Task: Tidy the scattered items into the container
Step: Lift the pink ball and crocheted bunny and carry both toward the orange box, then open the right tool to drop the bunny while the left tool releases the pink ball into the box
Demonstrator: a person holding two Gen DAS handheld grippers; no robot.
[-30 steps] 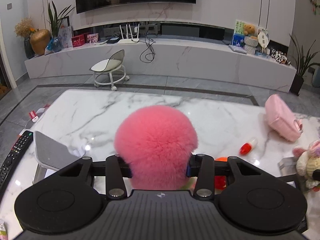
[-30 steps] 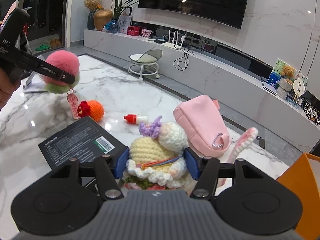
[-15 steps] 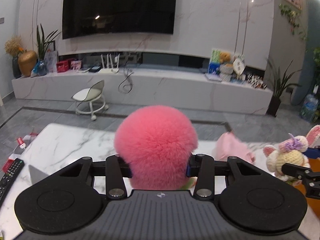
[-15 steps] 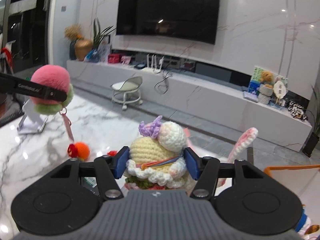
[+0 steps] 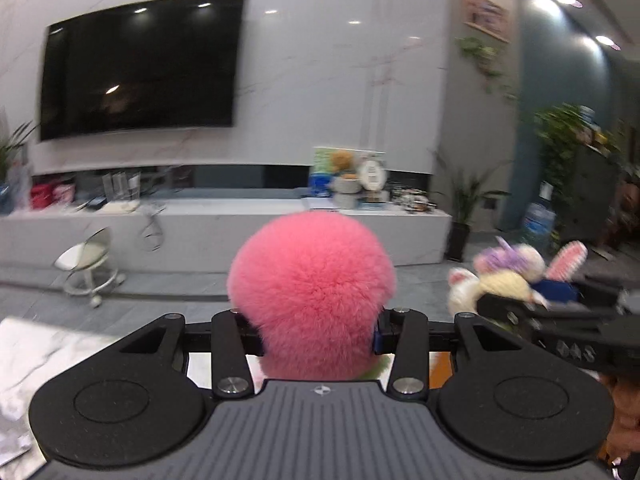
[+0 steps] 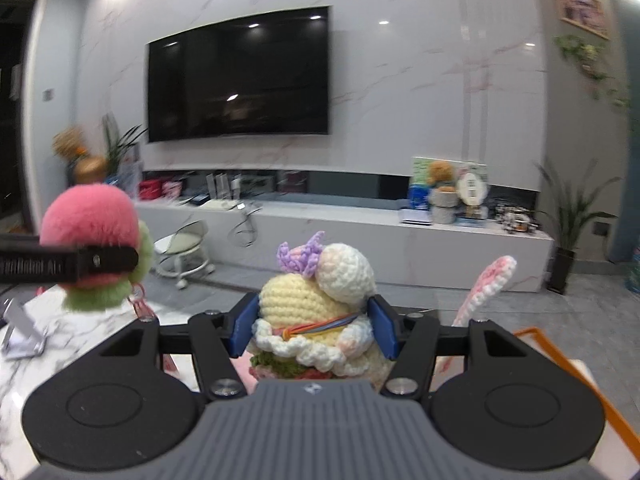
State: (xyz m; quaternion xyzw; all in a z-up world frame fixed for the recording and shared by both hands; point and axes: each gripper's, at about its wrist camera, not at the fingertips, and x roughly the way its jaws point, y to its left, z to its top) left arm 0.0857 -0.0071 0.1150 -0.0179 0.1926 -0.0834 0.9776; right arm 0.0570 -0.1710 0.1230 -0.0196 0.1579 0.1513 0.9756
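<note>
Left wrist view shows your left tool (image 5: 316, 330) pinching a fluffy pink pompom (image 5: 312, 292), the blue pads pressed into its sides so the fur bulges above and below them. You hold it up in the air, with the marble table (image 5: 44, 352) low at the left edge of that view. To the right, your right tool (image 5: 540, 300) appears blurred, carrying a crocheted bunny (image 5: 504, 280) at about the same height.

From the right wrist view, your right tool (image 6: 312, 326) is clamped on the crocheted bunny (image 6: 316, 300), a pad squeezing each side of its cream body; one pink-lined ear (image 6: 486, 288) sticks out to the right. At the left of this view the pink pompom (image 6: 90, 220) sits in the left tool (image 6: 96, 260), its green underside and a dangling charm (image 6: 140, 304) hanging below the finger. An orange container (image 6: 568, 364) shows its rim at the lower right, below and just beside the bunny. Behind both stand the wall television (image 6: 240, 76) and a long low cabinet (image 6: 360, 236).
</note>
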